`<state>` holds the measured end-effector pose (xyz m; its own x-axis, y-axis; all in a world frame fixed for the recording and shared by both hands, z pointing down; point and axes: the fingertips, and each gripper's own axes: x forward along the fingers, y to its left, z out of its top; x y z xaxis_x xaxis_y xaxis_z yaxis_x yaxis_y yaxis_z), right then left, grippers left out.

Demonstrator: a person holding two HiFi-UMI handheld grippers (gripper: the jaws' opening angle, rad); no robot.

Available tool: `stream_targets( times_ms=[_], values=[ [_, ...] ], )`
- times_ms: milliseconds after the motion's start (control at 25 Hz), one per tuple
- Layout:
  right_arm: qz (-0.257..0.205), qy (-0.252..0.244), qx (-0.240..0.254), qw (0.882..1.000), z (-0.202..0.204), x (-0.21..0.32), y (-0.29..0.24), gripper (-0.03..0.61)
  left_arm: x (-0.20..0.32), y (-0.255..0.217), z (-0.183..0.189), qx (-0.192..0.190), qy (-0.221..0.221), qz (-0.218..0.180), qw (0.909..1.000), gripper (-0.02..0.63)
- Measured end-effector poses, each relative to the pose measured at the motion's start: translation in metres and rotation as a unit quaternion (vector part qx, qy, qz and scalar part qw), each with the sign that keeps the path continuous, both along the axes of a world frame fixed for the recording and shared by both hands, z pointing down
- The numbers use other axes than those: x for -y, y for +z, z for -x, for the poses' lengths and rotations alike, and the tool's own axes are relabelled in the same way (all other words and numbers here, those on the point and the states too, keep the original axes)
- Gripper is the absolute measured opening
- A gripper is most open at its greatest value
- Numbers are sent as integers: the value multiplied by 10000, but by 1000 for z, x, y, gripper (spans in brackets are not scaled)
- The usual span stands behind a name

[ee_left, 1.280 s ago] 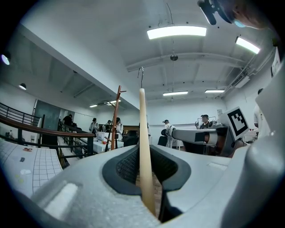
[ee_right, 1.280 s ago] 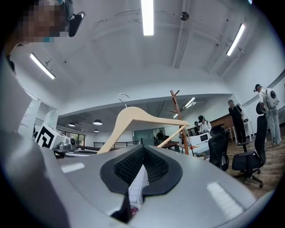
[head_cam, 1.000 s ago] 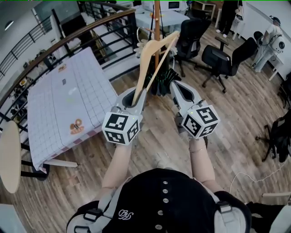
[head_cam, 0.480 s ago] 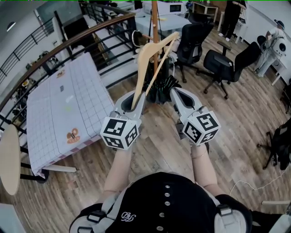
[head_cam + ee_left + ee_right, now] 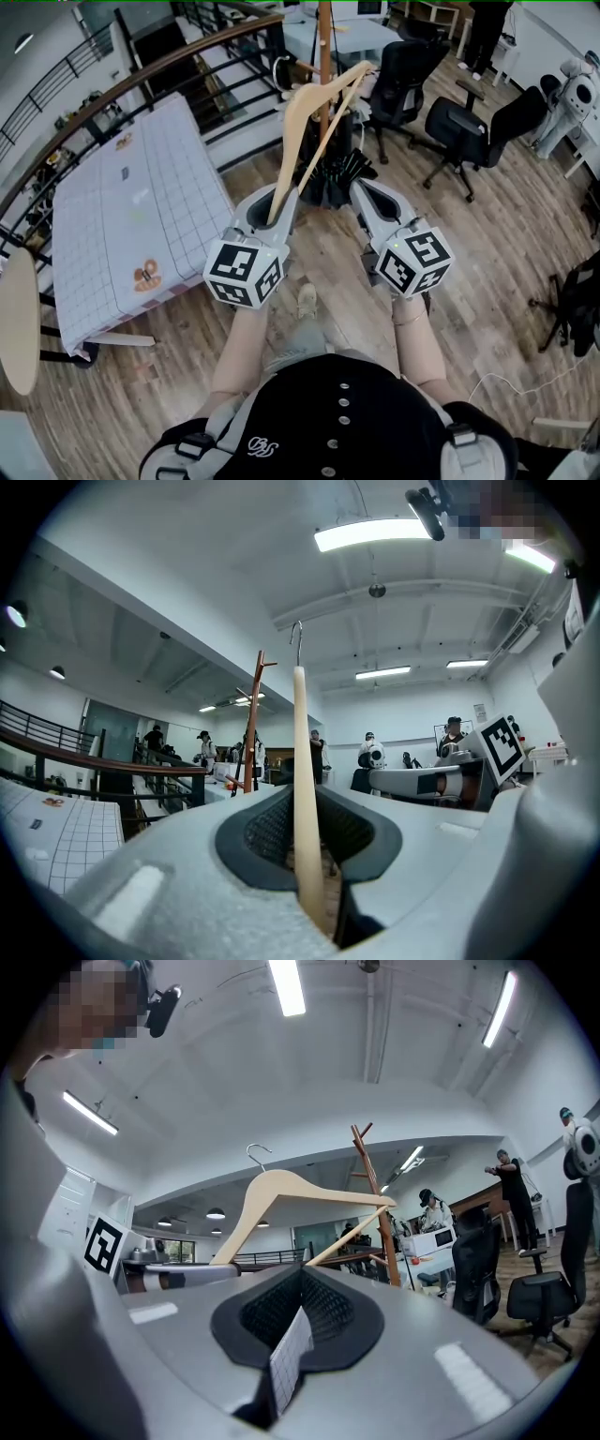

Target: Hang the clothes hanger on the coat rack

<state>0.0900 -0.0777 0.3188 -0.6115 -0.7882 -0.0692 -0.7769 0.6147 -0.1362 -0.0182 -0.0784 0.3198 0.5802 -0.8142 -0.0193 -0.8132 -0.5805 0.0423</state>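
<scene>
Your left gripper (image 5: 274, 202) is clamped on the lower end of one arm of the wooden hanger (image 5: 314, 108). The hanger leans up toward one o'clock, its top just beside the coat rack (image 5: 323, 42) pole at twelve. Your right gripper (image 5: 364, 192), at three o'clock of the left, has its jaws together on nothing

Bright, even light from ceiling strips (image 5: 375, 534) high above the left gripper (image 5: 274, 199), glaring white, another over the right gripper (image 5: 298, 1321). Soft shadows only. Heavy fisheye bending, black corners. Close-up jaw housings blurred, room beyond sharp.
</scene>
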Motion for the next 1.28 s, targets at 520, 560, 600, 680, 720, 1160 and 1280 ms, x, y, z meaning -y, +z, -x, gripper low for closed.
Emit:
stream_targets(
  times_ms=[520,560,600,680,720,1160,1280],
  values=[
    [-198,21,-58,9998,6,81,-3,0,82,-3,20,-8,-202,-238,9995,52],
    [-233,-5,-93,9997,10,89,-3,0,88,-2,21,-2,-211,-269,9994,52],
    [-273,-29,-125,9995,13,97,-4,0,95,-1,23,-19,-224,-302,9993,52],
    [-339,-50,-150,9993,17,114,-9,0,110,-4,29,-100,-270,-363,9989,52],
    [-361,-47,-149,9992,18,122,-12,0,118,-6,32,-148,-298,-382,9987,52],
    [-577,-8,-160,9982,38,205,-37,0,204,-17,59,-105,-462,-494,9977,52],
    [-596,51,-118,9981,42,224,-38,0,224,-17,65,-68,-468,-501,9976,52]
  ],
)
